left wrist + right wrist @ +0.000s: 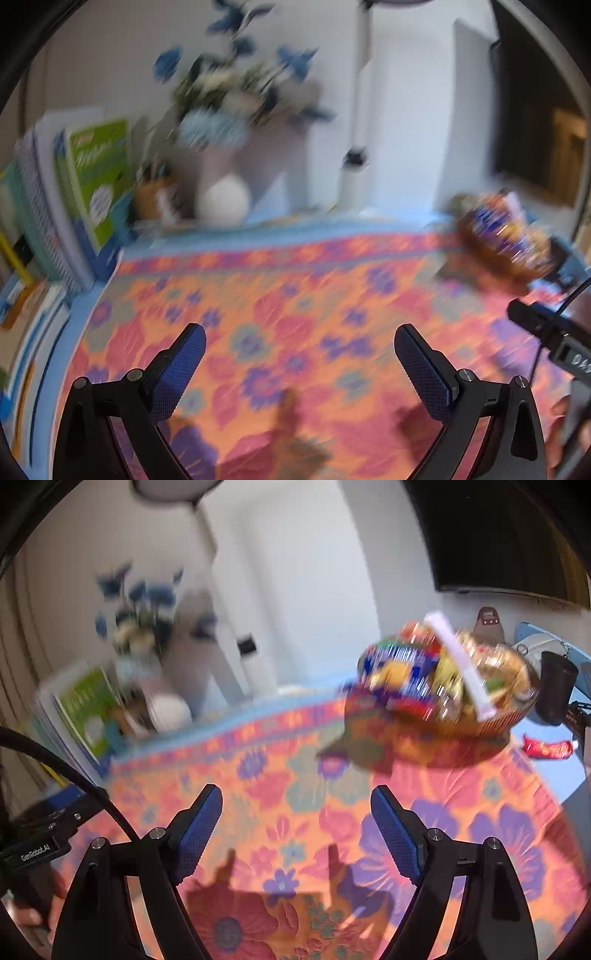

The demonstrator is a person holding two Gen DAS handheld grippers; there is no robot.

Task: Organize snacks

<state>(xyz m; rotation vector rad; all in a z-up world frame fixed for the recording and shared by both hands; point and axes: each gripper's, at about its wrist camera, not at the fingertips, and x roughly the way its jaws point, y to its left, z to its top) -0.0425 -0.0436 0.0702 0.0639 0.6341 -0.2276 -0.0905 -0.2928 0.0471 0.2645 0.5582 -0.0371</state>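
A brown woven basket (491, 725) with a white handle is piled with snack packets and stands at the far right of the flowered tablecloth (295, 775). It also shows, blurred, as the basket (495, 254) at the right of the left wrist view. A red snack packet (548, 747) lies on the table to the right of the basket. My left gripper (299, 354) is open over the bare cloth with nothing between its blue pads. My right gripper (295, 823) is open too, empty, short of the basket and to its left. The right gripper's body (546, 328) shows at the right edge.
A stack of books with a green cover (99, 177) stands at the far left of the table. Beside it are a vase of blue and white flowers (221, 122), a white ball (223, 203) and a white lamp pole (356, 110). A dark screen (498, 535) hangs on the wall at the right.
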